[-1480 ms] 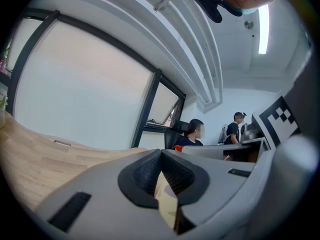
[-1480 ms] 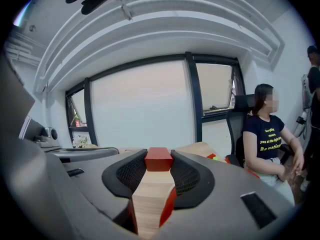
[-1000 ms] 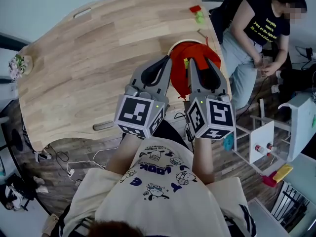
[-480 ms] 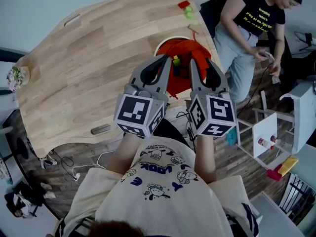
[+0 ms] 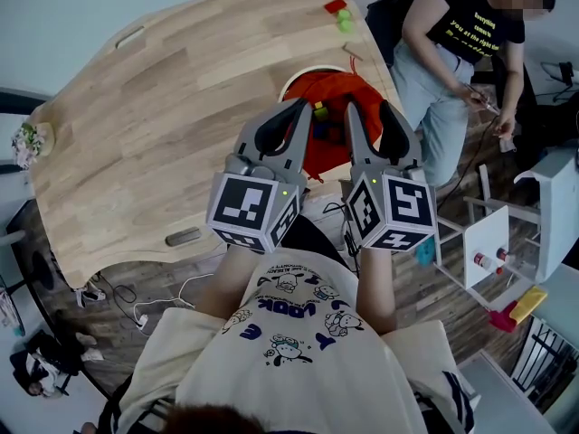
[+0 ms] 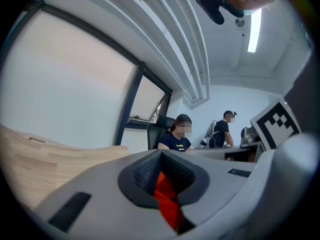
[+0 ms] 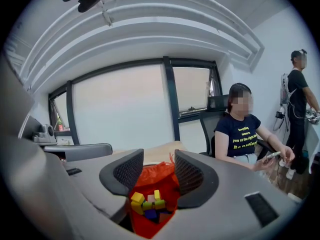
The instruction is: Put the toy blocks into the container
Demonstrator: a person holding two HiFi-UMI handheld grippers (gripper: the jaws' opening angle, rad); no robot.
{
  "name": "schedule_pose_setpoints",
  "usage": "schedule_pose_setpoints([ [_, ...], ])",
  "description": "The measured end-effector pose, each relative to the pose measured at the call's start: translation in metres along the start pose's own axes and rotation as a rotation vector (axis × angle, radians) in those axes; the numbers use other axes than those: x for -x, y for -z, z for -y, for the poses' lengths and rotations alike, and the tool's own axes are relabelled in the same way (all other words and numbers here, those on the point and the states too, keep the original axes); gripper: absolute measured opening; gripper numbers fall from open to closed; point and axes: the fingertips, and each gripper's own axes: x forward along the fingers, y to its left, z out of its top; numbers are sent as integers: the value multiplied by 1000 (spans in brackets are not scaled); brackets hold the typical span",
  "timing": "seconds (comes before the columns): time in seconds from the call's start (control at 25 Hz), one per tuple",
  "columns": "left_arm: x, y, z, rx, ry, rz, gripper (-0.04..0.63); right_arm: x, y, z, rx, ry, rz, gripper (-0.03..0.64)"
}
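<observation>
Left of the bag (image 5: 336, 87) your worktop (image 5: 154, 116) is open, wide room to pass. On the right a seated person (image 5: 452, 52) sits near the edge; two small blocks (image 5: 339, 14) occupy the far corner.

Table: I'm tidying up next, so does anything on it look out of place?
Yes: a red block and a green block lie at the table's far edge, apart from the orange bag holding the other blocks.

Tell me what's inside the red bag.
Yellow, green and blue blocks lie piled in the red bag. Anything under the pile, or against its near wall, is hidden.
</observation>
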Motion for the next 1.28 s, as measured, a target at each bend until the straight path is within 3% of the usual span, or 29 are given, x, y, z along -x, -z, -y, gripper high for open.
schedule_pose_setpoints([
  [0.12, 2, -2, -1, -12, -13, 8, 31, 2, -8, -3, -6, 1, 39, 116],
  [0.4, 10, -11, -11, -18, -50, 31, 31, 0, -18, -23, -11, -47, 77, 19],
  [0.72, 24, -17, -22, -21, -92, 47, 31, -4, -14, -46, -13, -109, 69, 18],
  [1.28, 32, -19, -29, -15, -109, 58, 31, -6, -10, -58, -2, -130, 66, 16],
])
